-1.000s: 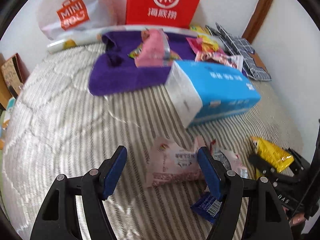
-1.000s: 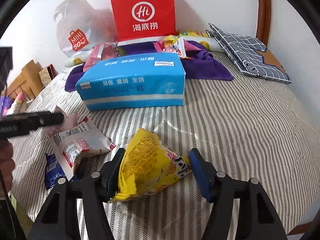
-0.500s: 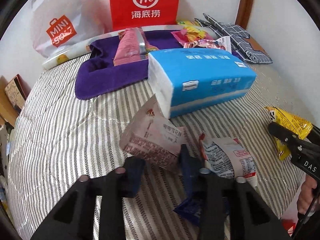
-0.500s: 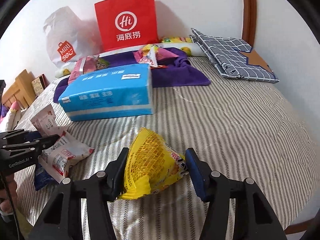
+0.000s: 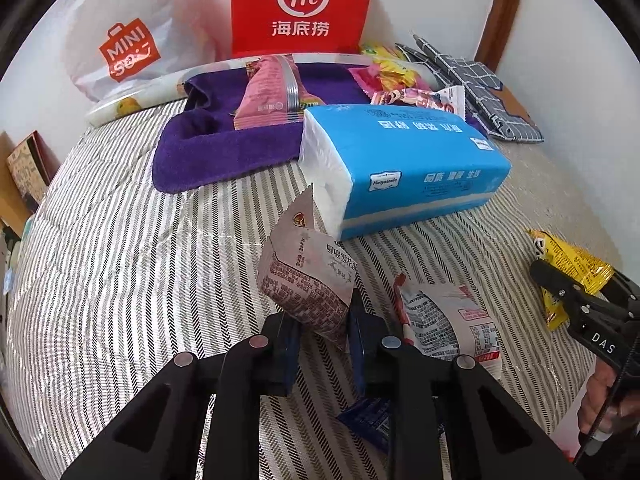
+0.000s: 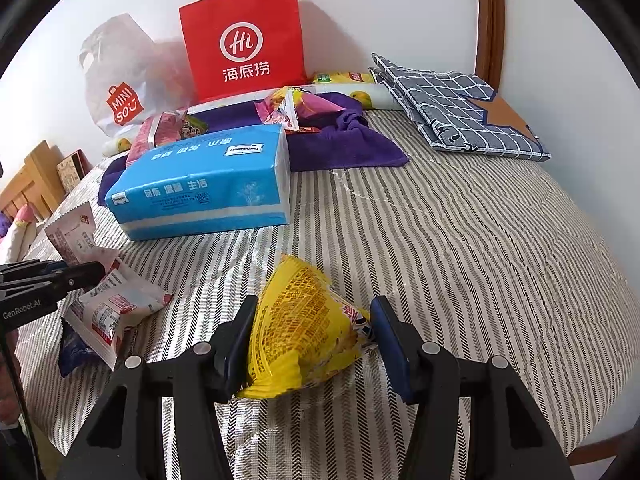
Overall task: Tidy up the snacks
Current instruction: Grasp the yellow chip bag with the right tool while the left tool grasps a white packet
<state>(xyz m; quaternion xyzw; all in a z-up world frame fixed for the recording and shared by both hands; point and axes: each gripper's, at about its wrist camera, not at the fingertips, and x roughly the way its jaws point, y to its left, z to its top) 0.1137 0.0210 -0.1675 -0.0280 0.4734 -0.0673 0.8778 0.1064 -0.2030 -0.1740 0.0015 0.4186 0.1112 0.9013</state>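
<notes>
Pale pink, the snack packet (image 5: 308, 276) stands tilted up off the striped bed cover (image 5: 120, 264), its lower corner pinched between the pads of the left hand-held gripper (image 5: 322, 336). Just right lies a white snack pouch (image 5: 448, 320), over a dark blue wrapper (image 5: 368, 420). The right hand-held gripper (image 6: 310, 332) is spread around a yellow crisp bag (image 6: 304, 328), its left pad touching and its right pad just beside. Behind them a blue tissue pack (image 6: 204, 184) blocks the middle; open striped cover runs right toward the bed's edge. A purple towel (image 5: 224, 148) carries more packets before a red paper bag (image 6: 244, 40).
</notes>
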